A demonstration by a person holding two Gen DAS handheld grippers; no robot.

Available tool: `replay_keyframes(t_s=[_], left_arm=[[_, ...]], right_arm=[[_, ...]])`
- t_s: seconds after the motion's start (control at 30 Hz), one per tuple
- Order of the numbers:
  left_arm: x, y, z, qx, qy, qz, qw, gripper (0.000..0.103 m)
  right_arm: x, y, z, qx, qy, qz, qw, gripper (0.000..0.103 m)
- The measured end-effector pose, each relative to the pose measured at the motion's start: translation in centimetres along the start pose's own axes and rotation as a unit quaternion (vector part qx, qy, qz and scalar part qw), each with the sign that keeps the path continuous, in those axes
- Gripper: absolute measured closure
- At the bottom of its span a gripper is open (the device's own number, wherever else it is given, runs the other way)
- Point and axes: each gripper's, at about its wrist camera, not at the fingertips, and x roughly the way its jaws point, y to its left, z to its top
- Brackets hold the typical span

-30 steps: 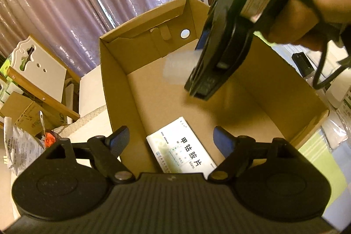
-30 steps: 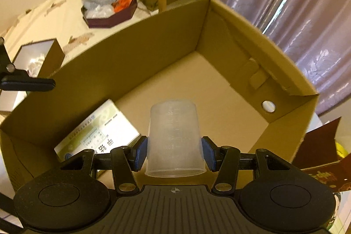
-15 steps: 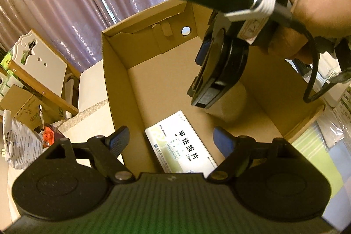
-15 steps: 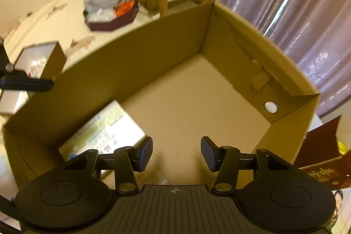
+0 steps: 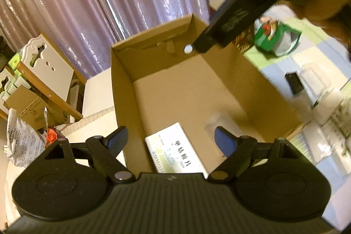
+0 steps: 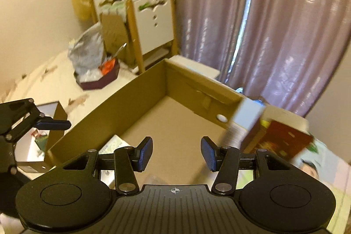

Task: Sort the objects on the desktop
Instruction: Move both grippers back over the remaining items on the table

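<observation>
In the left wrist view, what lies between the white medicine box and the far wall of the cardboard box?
In the left wrist view, only bare cardboard floor lies between the medicine box and the far wall of the cardboard box; the clear cup lies off to the right.

box (image 5: 252,78) far half: free | near end: medicine carton (image 5: 175,150), clear cup (image 5: 219,124)

The white box (image 5: 176,151) lying in the cardboard box (image 5: 252,71) has big dark Chinese letters on its top. They are blurred here and cannot be read for sure. Small green print sits beside them, too tiny to read. The crumpled paper bag (image 5: 19,142) at the left has dark print, also too blurred to read.
</observation>
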Motion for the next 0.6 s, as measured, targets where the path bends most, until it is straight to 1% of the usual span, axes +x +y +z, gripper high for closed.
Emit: replay_keyframes(t_s=[0.13,0.3,0.33,0.37,0.4,0.6], left_arm=[[-2.2,-2.1,0.5,-0.001,-0.028,-0.011,0.9995,0.018],[-4.7,-5.7,1.0,0.002,-0.058,-0.034,0.9977,0.018],[-5.1,-6.5,1.1,0.004,-0.061,-0.038,0.9974,0.018],[-5.5,-7.2,1.2,0.006,-0.064,-0.041,0.9971,0.017],[-5.9,-8.1,1.3,0.008,-0.067,-0.046,0.9967,0.017],[-7.8,-13.5,1.0,0.019,-0.075,-0.068,0.9947,0.017]], right_arm=[[-4.9,-2.0,-3.8,0.038,-0.011,-0.024,0.999,0.051],[-9.8,-4.0,-9.7,0.086,-0.005,-0.046,0.995,0.049],[-10.5,-4.3,-10.9,0.094,0.0,-0.051,0.994,0.041],[-11.2,-4.6,-12.2,0.101,0.004,-0.057,0.993,0.006],[-11.9,-4.7,-13.4,0.105,0.007,-0.061,0.993,0.0],[-14.3,-5.3,-19.4,0.136,0.031,-0.056,0.989,0.0]])
